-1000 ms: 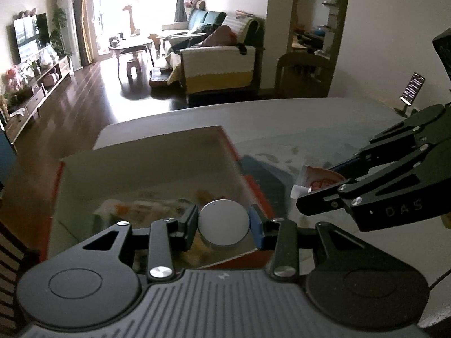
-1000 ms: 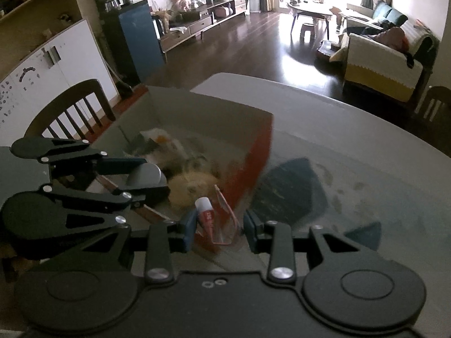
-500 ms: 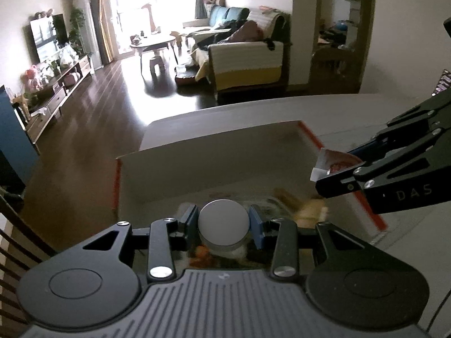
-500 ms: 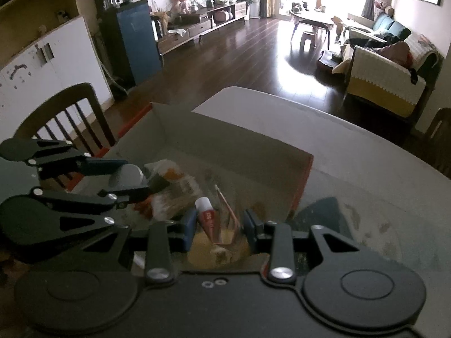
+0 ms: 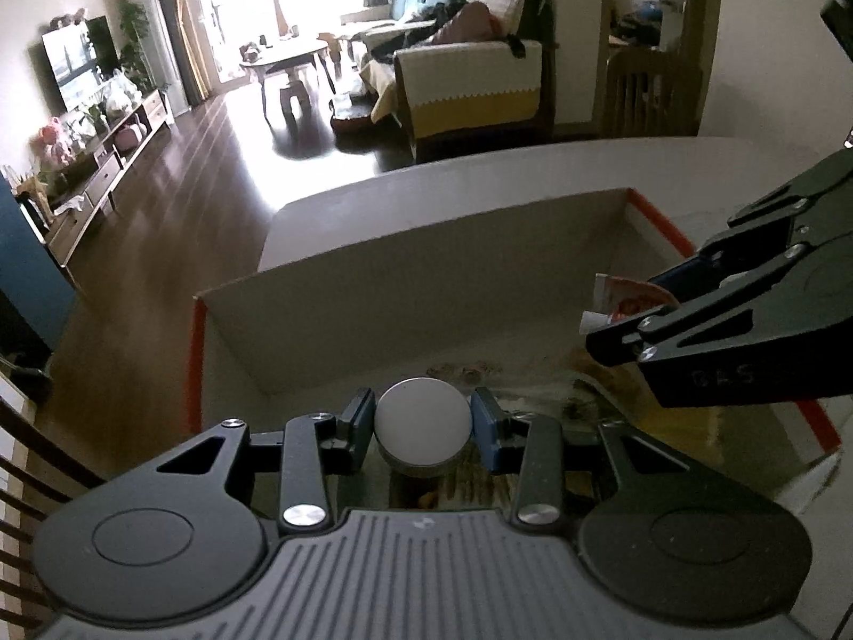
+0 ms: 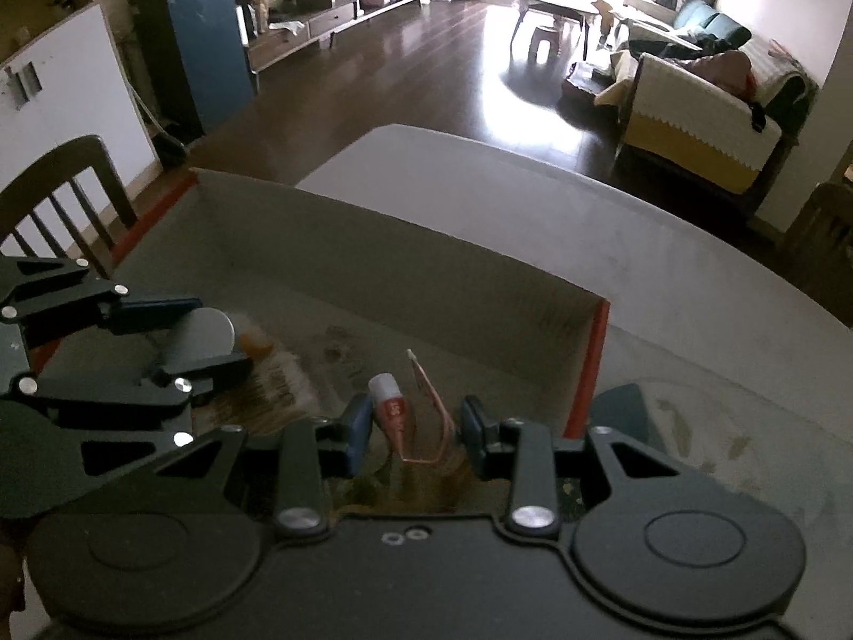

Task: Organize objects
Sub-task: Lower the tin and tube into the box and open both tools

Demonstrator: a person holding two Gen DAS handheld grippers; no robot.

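An open cardboard box (image 5: 426, 277) with red edges stands on the pale table (image 6: 533, 197). My left gripper (image 5: 424, 424) is shut on a round pale grey tin (image 5: 424, 418) and hangs over the near left part of the box. In the right wrist view the left gripper (image 6: 216, 333) and the tin (image 6: 208, 333) appear at the left. My right gripper (image 6: 413, 426) is shut on a small red and white tube in a clear pack (image 6: 392, 408), held above the box floor. The left wrist view shows the right gripper (image 5: 626, 314) with the pack (image 5: 621, 298) over the right side.
Several snack packets (image 6: 277, 389) lie on the box floor (image 5: 613, 389). A dark wooden chair (image 6: 69, 181) stands just left of the box. A dark blue patch (image 6: 618, 410) lies on the table right of the box. Beyond the table edge are dark floor and a sofa (image 5: 469, 85).
Both grippers have moved left from beside the box's right wall to above its inside, each still holding its object. The box floor now lies under both.
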